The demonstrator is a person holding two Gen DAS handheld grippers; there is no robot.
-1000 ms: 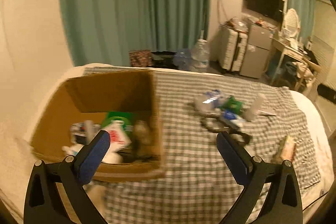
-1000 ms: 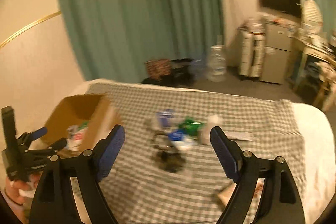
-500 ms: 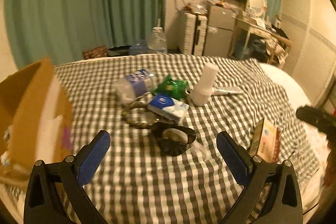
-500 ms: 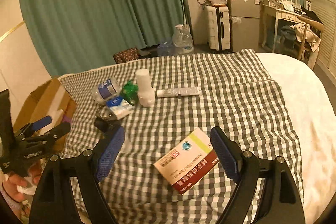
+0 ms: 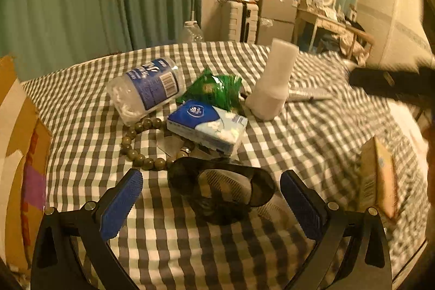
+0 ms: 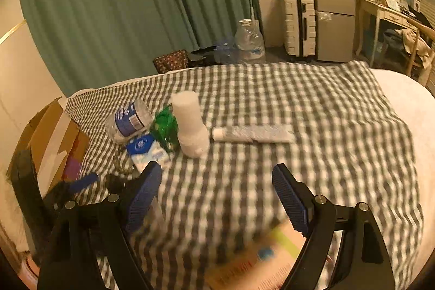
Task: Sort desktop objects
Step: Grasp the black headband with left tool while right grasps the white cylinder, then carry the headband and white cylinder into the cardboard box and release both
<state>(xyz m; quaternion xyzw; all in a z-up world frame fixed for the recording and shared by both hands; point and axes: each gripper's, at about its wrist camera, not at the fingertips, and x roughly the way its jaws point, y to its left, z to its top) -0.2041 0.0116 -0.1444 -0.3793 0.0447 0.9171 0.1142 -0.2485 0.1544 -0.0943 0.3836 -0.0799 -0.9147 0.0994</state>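
Both tools stand wide apart and empty. The left tool [image 5: 210, 201] hangs over the black comb [image 5: 221, 189] on the checked bedspread [image 5: 312, 143]; the right tool [image 6: 217, 195] hovers above the carton [image 6: 261, 260]. Lower each squarely so the pads straddle its item, pinch the firm edges, and keep the comb clear of the beads [image 5: 141, 154] before carrying to the cardboard box [image 5: 19, 154].

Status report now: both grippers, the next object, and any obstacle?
Left gripper open, over black round hairbrush. Right gripper open, above tan medicine box, blurred. Green bead bracelet and blue tissue pack close beside the brush.
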